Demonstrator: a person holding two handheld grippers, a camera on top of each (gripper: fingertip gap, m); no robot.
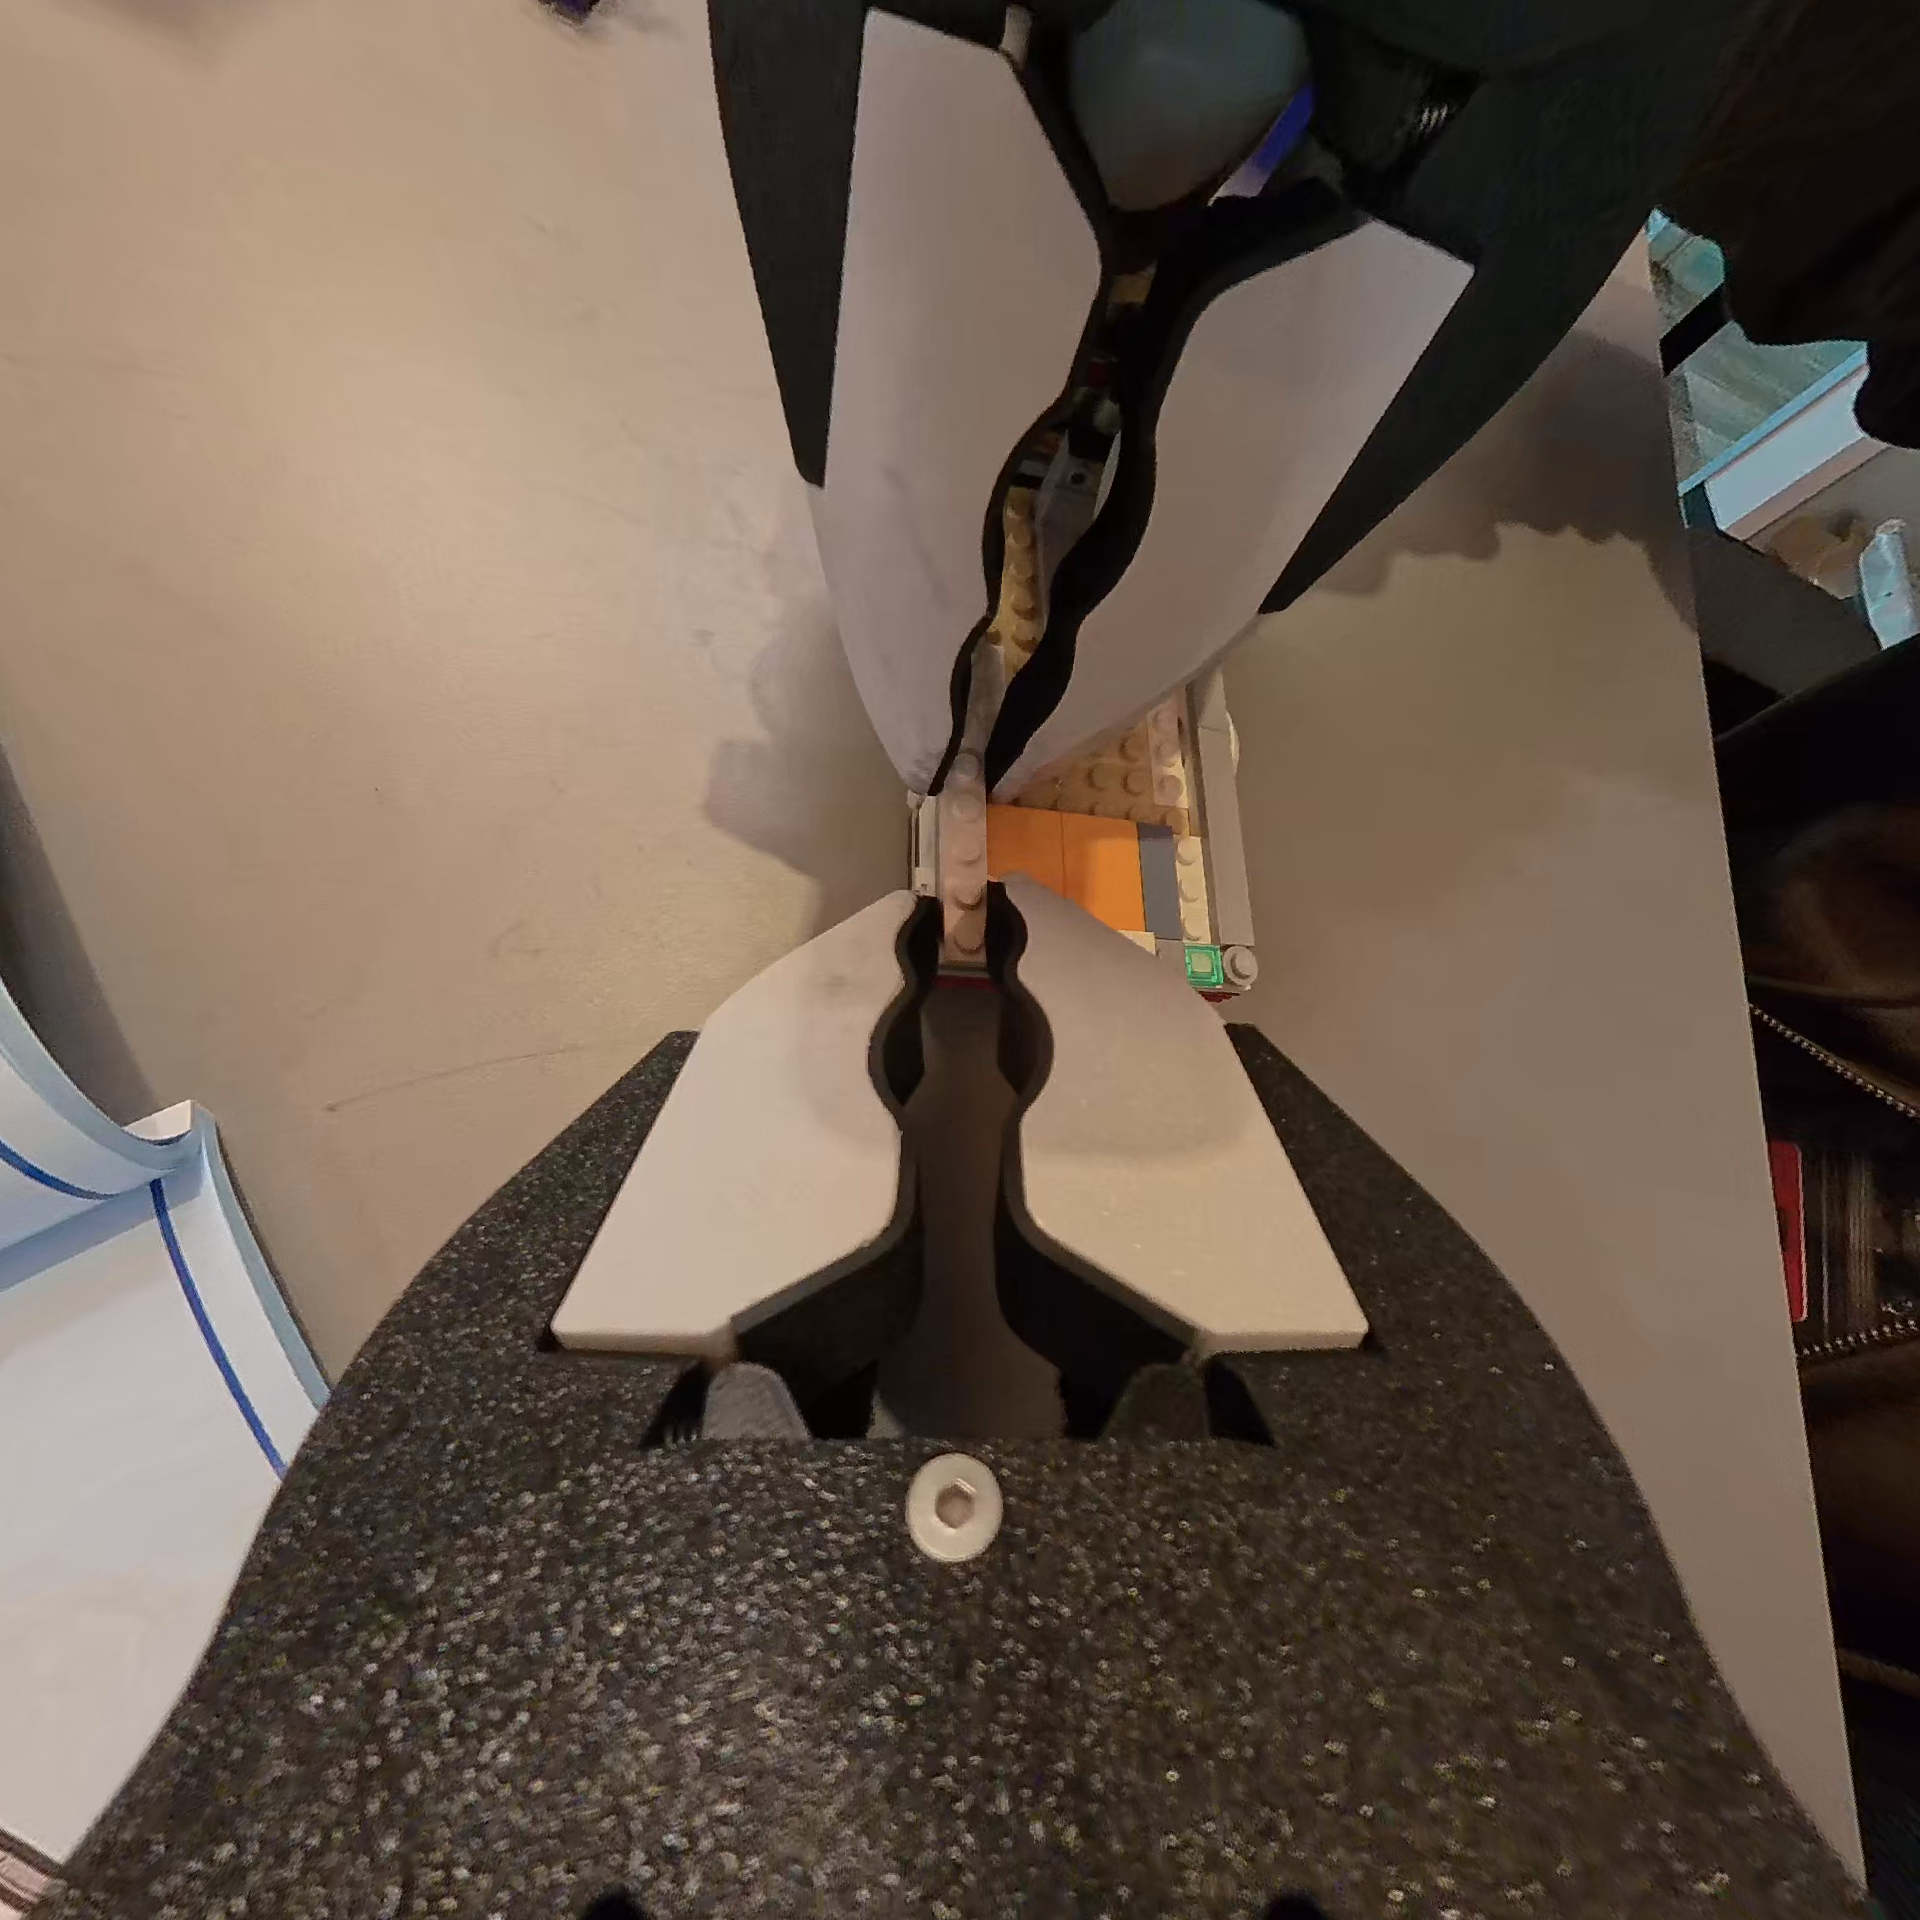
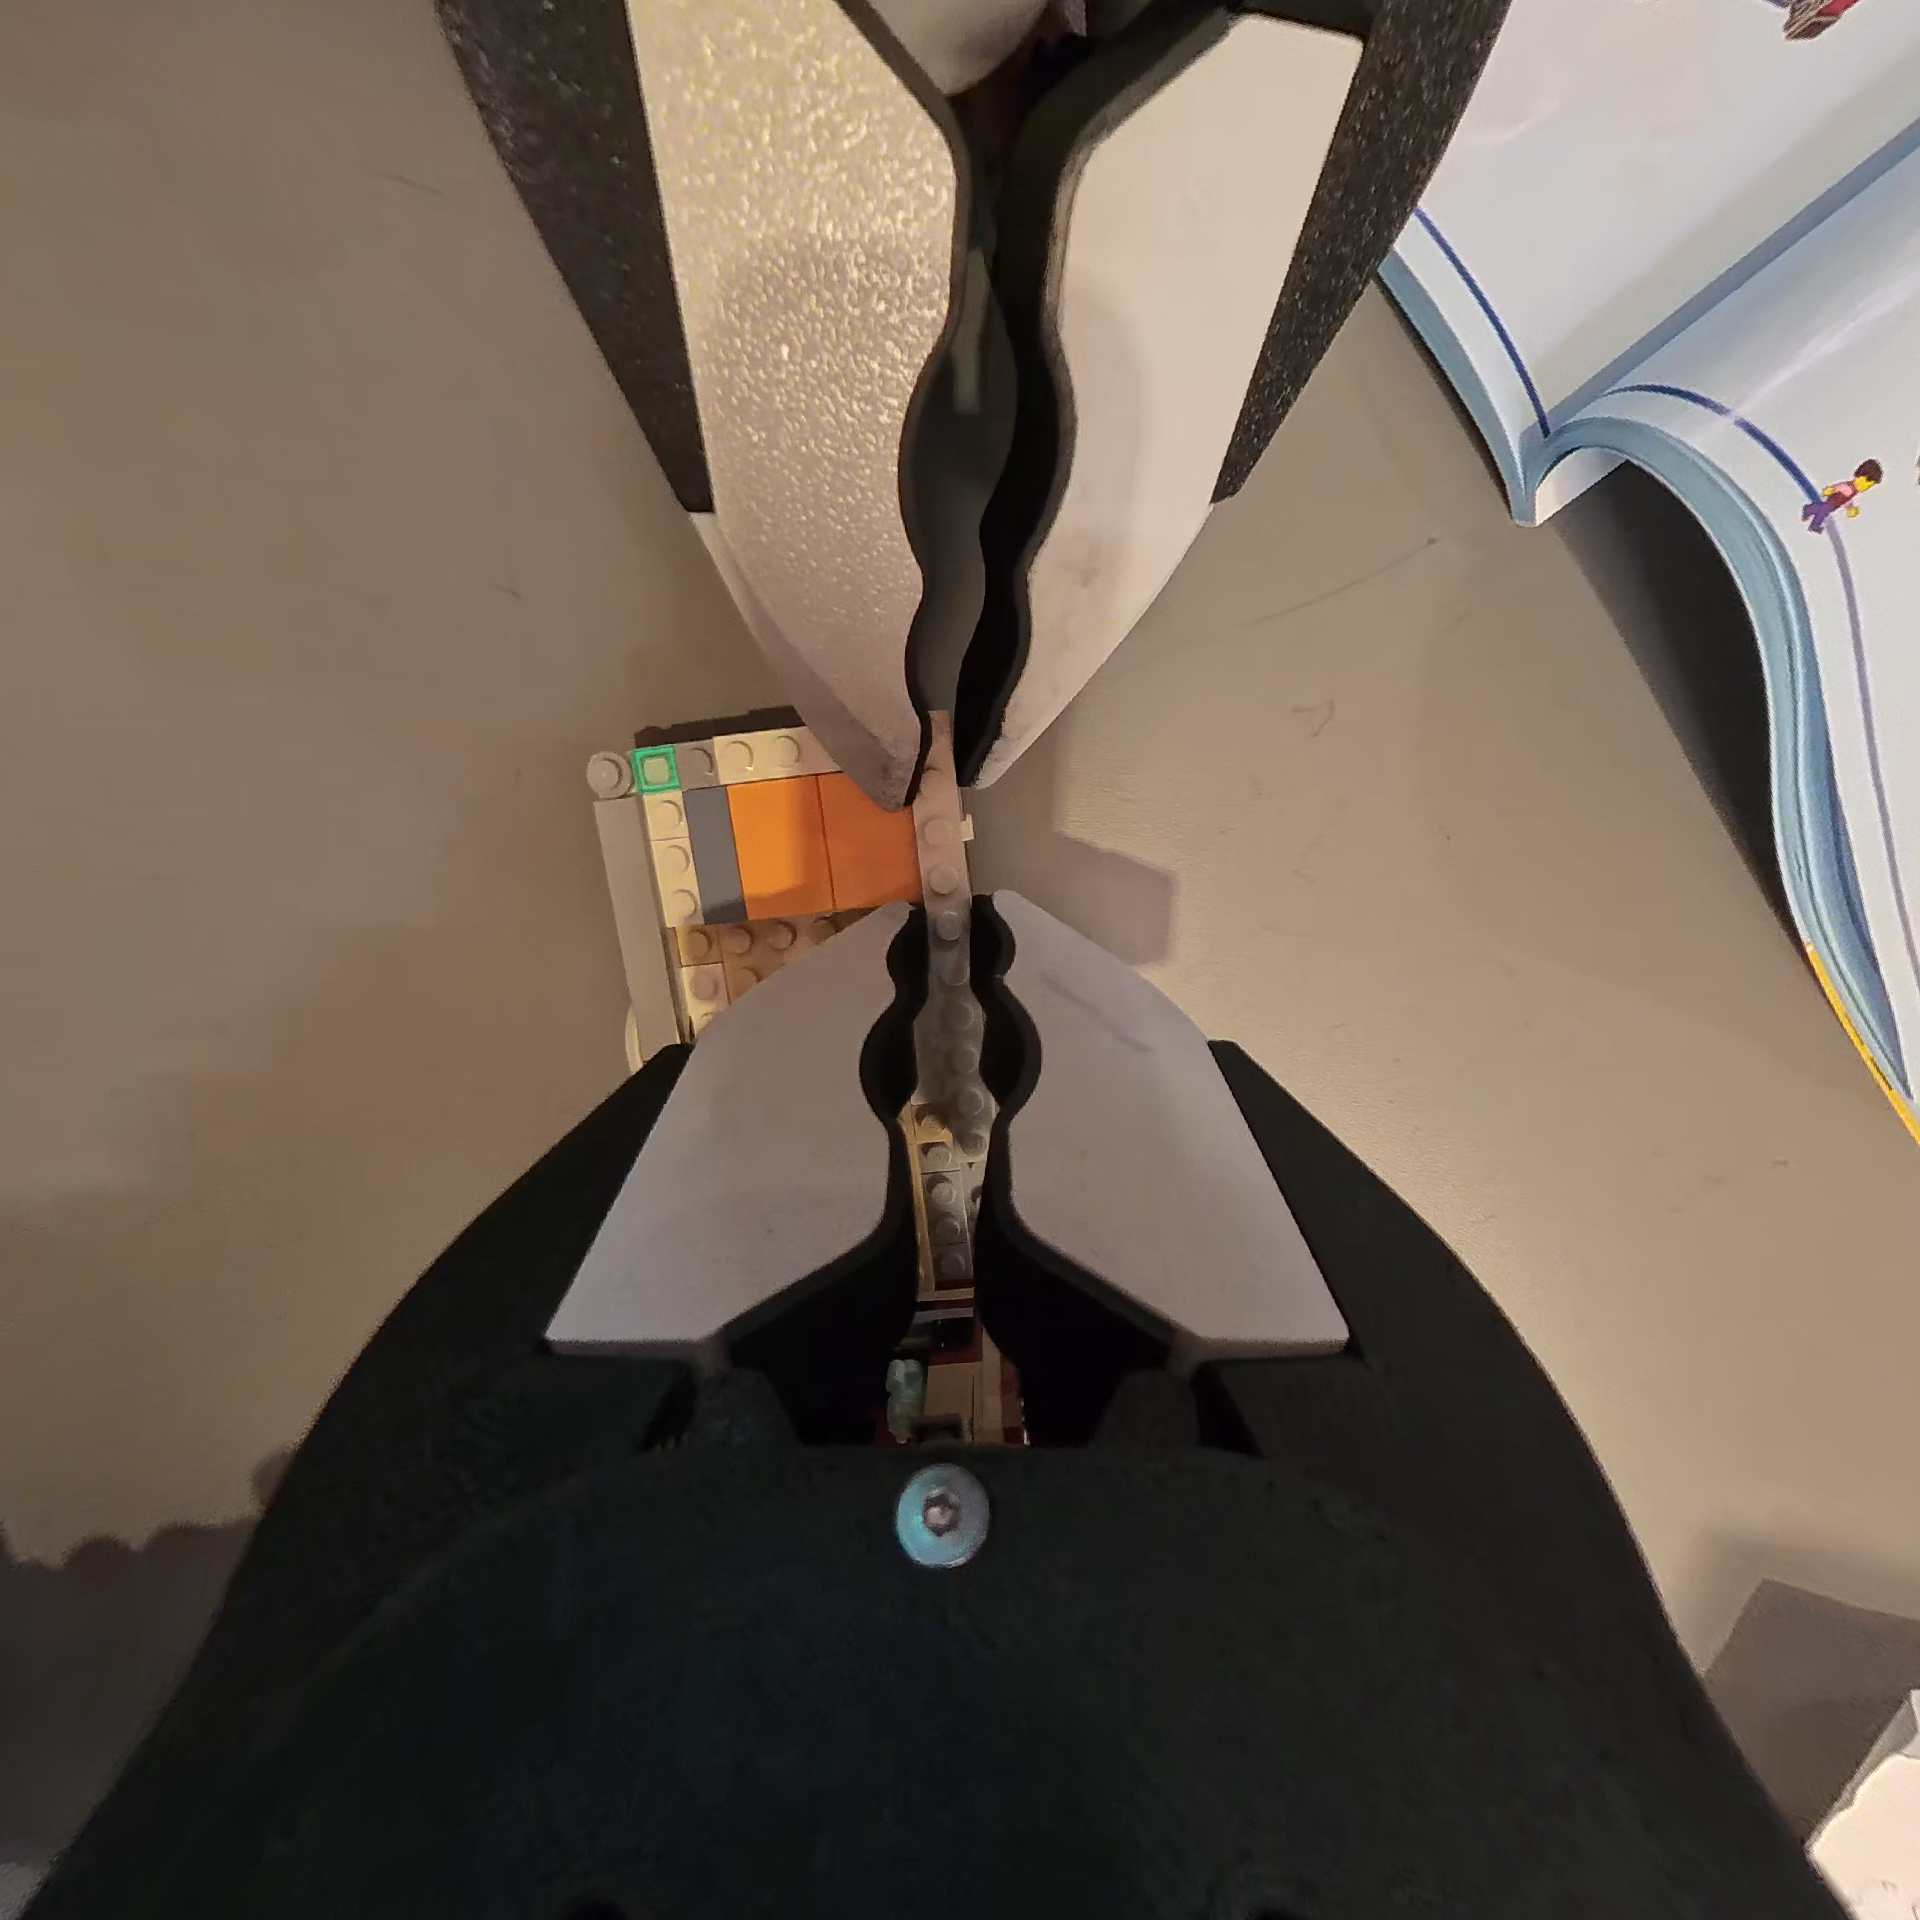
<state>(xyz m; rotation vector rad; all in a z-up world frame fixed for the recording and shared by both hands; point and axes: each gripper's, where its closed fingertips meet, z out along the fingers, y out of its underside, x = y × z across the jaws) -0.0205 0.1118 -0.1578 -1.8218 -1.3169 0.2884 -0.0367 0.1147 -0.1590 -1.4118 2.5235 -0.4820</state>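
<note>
Bricks [image 1: 1101, 862] sit on the table [image 1: 416, 623]; left tool [image 1: 961, 906] and right tool [image 2: 951, 914] pinch the grey strip [image 2: 943, 862] from opposite ends, steadying it.

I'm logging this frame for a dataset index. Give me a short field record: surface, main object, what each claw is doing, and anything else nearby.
surface: beige tabletop
main object: brick model with orange tiles, tan and grey studded bricks, one small green tile
left claw: closed on one end of the model's grey studded strip
right claw: closed on the opposite end of the same strip, facing the left claw
nearby: open booklet with blue-edged pages, beside the model
</note>
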